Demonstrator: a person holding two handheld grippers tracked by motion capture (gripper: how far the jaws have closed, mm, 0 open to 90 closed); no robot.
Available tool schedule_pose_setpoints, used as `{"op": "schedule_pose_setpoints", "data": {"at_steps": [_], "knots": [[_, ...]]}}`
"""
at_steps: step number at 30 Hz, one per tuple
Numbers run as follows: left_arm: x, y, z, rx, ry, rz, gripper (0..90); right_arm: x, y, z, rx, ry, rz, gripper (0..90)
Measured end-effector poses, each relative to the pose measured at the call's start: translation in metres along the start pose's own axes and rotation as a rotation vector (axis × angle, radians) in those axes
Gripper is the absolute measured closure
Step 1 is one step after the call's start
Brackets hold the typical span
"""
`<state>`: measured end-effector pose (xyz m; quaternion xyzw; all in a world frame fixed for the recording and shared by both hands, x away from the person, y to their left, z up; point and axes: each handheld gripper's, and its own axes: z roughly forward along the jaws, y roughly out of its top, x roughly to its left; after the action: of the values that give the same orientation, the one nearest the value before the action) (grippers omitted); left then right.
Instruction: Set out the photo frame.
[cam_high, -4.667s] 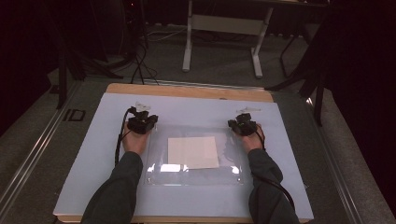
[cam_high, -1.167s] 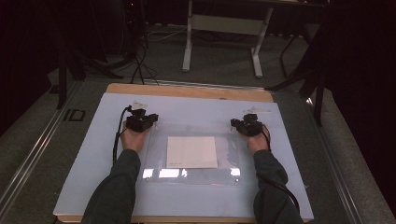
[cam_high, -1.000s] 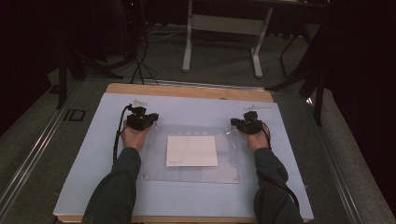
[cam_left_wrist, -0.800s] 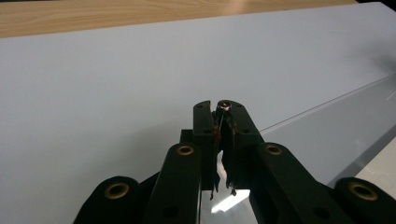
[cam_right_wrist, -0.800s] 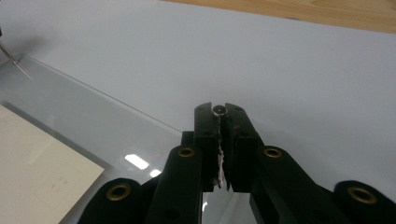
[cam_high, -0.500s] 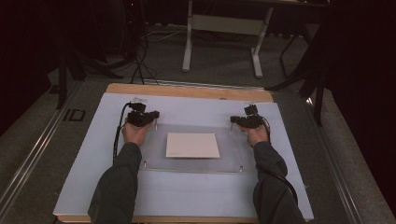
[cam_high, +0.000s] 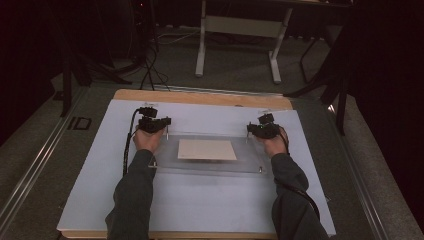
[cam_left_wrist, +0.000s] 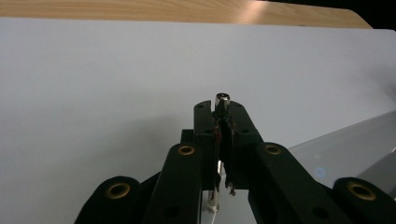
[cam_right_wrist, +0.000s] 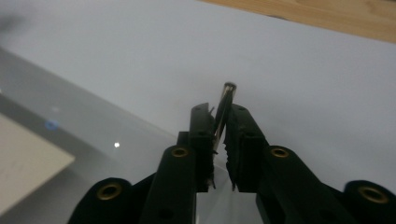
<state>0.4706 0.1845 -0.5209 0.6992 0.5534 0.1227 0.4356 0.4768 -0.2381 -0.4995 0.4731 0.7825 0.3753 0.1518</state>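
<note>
A clear plate (cam_high: 210, 164) lies flat on the pale mat, over a cream sheet (cam_high: 206, 149). Short metal pegs stand at its corners. My left gripper (cam_high: 162, 125) is at the far left corner, shut on a peg (cam_left_wrist: 222, 100) that sticks up past the jaw tips (cam_left_wrist: 221, 109). My right gripper (cam_high: 252, 131) is at the far right corner. Its jaws (cam_right_wrist: 219, 114) have just been opening. A tilted peg (cam_right_wrist: 227, 93) is between them, against the left jaw, with a gap to the right jaw. The plate (cam_right_wrist: 93, 135) and sheet (cam_right_wrist: 23, 168) lie to the left there.
The pale mat (cam_high: 200, 205) covers most of a wooden tabletop (cam_high: 200, 97), with bare mat on the person's side of the plate. Two more pegs (cam_high: 260, 169) stand at the plate's near corners. A metal stand (cam_high: 240, 30) and cables are on the floor beyond.
The plate and sheet have shifted toward the far side of the table. The bright glare along the plate's near edge has gone. Both hands stay at the far corners.
</note>
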Motion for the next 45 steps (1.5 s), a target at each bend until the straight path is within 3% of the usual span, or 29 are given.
{"op": "schedule_pose_setpoints", "data": {"at_steps": [5,7,13,24,28,34,38,42,45], "knots": [[0.001,0.000,0.000,-0.002,-0.006,-0.016,85.1,0.001,-0.009,-0.013,-0.045,0.017,-0.043,73.4],[0.000,0.000,0.000,-0.003,-0.005,-0.016,85.0,0.001,-0.019,-0.024,-0.078,-0.007,-0.080,71.2],[0.001,-0.001,0.001,-0.009,-0.007,-0.029,84.9,0.002,-0.043,-0.045,-0.149,-0.032,-0.098,69.2],[0.001,0.000,0.001,-0.002,-0.006,-0.039,84.9,0.000,-0.068,-0.059,-0.149,-0.035,-0.133,65.3],[0.001,0.000,0.001,-0.003,-0.010,-0.040,84.8,0.003,-0.075,-0.061,-0.142,-0.046,-0.183,66.0],[0.002,0.000,0.001,0.000,-0.014,-0.043,84.7,0.008,-0.081,-0.063,-0.120,-0.012,-0.235,62.1],[0.002,0.000,0.001,0.000,-0.015,-0.043,84.7,0.011,-0.084,-0.061,-0.114,0.009,-0.280,49.0],[0.002,0.000,0.002,0.001,-0.016,-0.048,84.7,0.017,-0.082,-0.061,-0.142,0.032,-0.329,32.5],[0.002,0.000,0.002,0.003,-0.018,-0.050,84.6,0.021,-0.081,-0.061,-0.160,0.055,-0.353,26.9]]}}
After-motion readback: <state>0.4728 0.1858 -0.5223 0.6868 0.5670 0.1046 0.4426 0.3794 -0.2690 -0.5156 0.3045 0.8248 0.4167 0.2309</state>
